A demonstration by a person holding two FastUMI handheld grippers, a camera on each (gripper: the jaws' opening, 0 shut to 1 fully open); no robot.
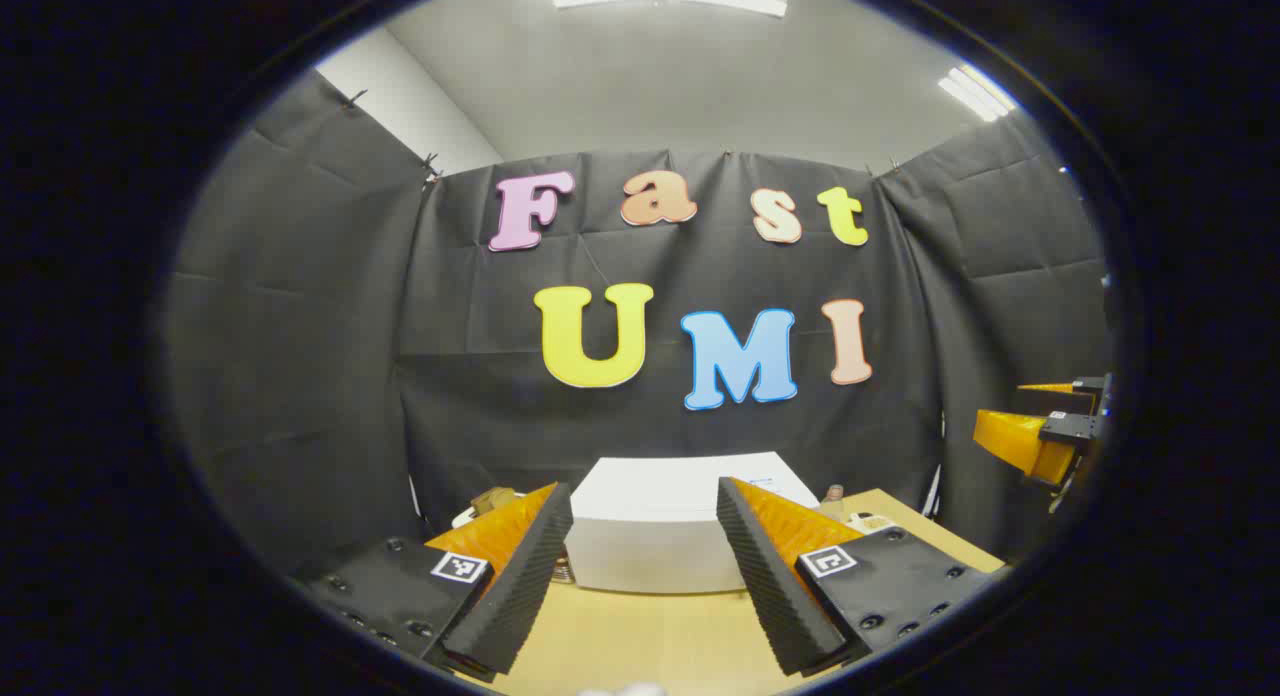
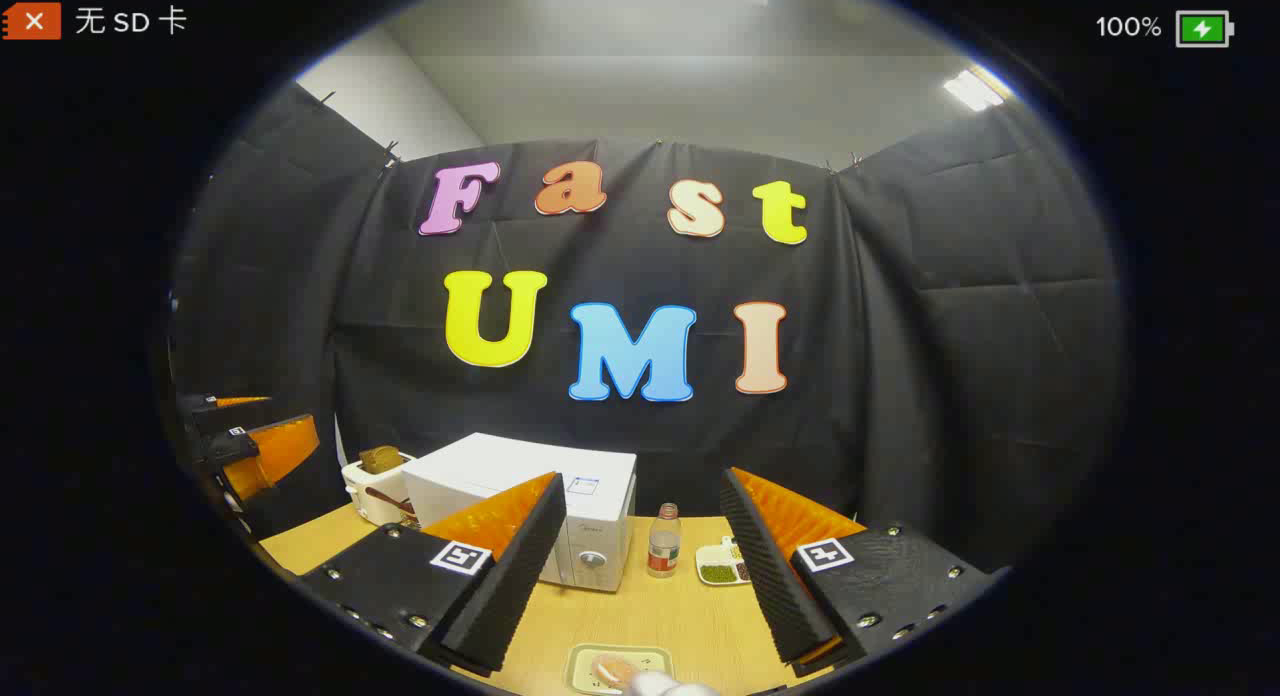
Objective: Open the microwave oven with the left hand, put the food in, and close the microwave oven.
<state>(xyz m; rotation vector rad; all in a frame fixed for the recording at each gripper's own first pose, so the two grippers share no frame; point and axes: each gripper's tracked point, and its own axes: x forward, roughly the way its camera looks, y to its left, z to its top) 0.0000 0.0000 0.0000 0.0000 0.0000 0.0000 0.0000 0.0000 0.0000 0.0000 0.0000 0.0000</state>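
Both tools are open and empty: left tool, right tool. The white microwave sits shut on the worktop, at 11 o'clock from the food on its tray

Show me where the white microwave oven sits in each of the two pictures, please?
Left gripper view: the microwave oven sits low in the middle, straight ahead between that camera's own tongs, its top facing us.
Right gripper view: the microwave oven stands low and left of centre, partly behind the left finger of that camera's own tongs.
Shared landmark: the wooden table it stands on.
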